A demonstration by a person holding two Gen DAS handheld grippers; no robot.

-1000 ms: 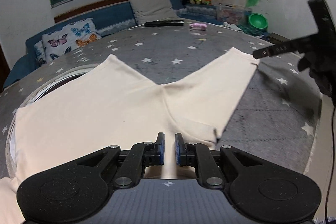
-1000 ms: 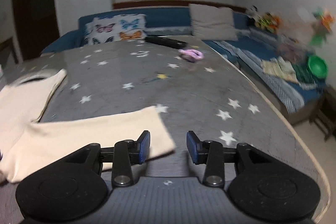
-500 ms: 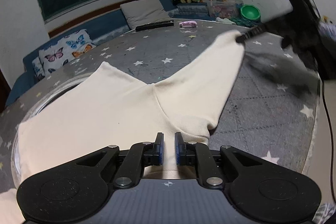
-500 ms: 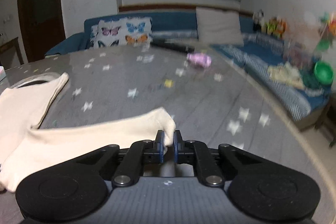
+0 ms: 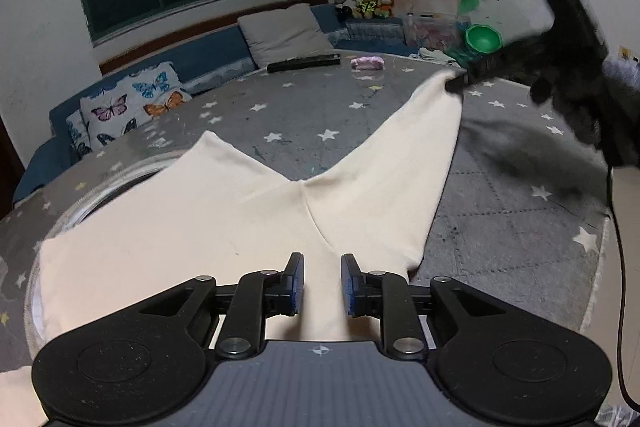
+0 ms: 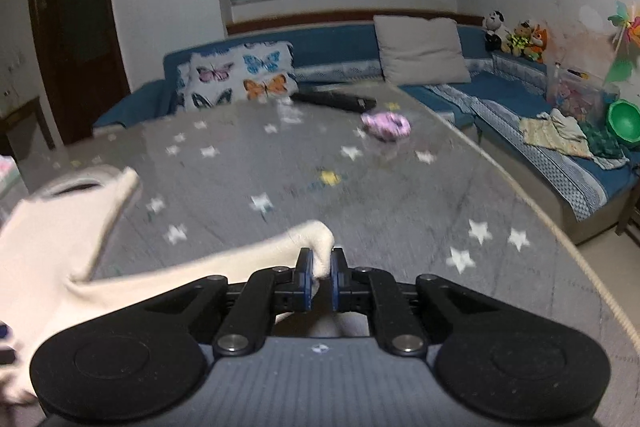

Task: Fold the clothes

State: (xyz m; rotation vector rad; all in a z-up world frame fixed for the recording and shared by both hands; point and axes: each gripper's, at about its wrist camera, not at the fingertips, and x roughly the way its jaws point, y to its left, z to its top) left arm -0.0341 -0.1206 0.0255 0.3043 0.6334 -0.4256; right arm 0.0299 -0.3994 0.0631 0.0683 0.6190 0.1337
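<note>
Cream shorts [image 5: 224, 227] lie spread on the grey star-patterned table [image 5: 500, 227], two legs pointing away. My left gripper [image 5: 322, 283] is shut on the shorts at the waist edge, its blue pads close together with cloth between them. My right gripper [image 6: 319, 277] is shut on the end of the right leg [image 6: 316, 239] and holds it lifted off the table. In the left wrist view the right gripper [image 5: 456, 83] shows at the upper right, pinching the leg's far corner, blurred by motion.
A black remote [image 5: 304, 63] and a small pink object [image 5: 366, 63] lie at the table's far side. A blue sofa [image 6: 520, 115] with pillows, toys and a green bowl [image 6: 624, 121] wraps behind. The table edge [image 6: 560, 231] runs along the right.
My right gripper closed on the end of the right leg and lifted it up and away. The leg is stretched and raised. My left gripper stays gripping the waist.
</note>
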